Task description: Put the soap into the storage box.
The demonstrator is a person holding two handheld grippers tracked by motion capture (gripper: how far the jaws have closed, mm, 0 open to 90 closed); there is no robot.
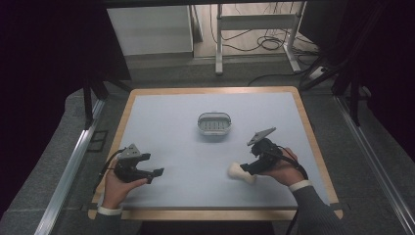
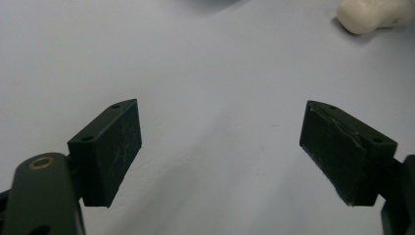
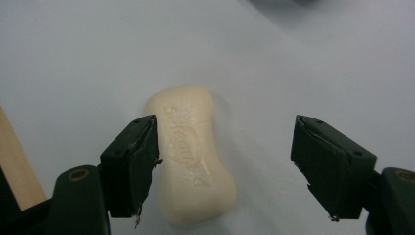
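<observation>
A cream bar of soap [image 1: 241, 172] with embossed lettering lies flat on the pale blue table top [image 1: 166, 122], toward the front right. My right gripper [image 1: 248, 169] is open around it. In the right gripper view the soap [image 3: 195, 156] lies between the jaws, right beside the left pad [image 3: 134, 166], with a wide gap to the right pad [image 3: 325, 164]. My left gripper [image 1: 157, 174] rests at the front left, open, with nothing between its jaws [image 2: 220, 147]. The soap [image 2: 374, 14] shows at the top right of the left gripper view.
A small grey oval soap dish [image 1: 214, 124] stands in the middle of the table. The table's wooden rim [image 1: 313, 142] runs close to the right hand, and a strip of it [image 3: 14, 166] shows in the right gripper view. Desk legs and cables lie on the floor beyond.
</observation>
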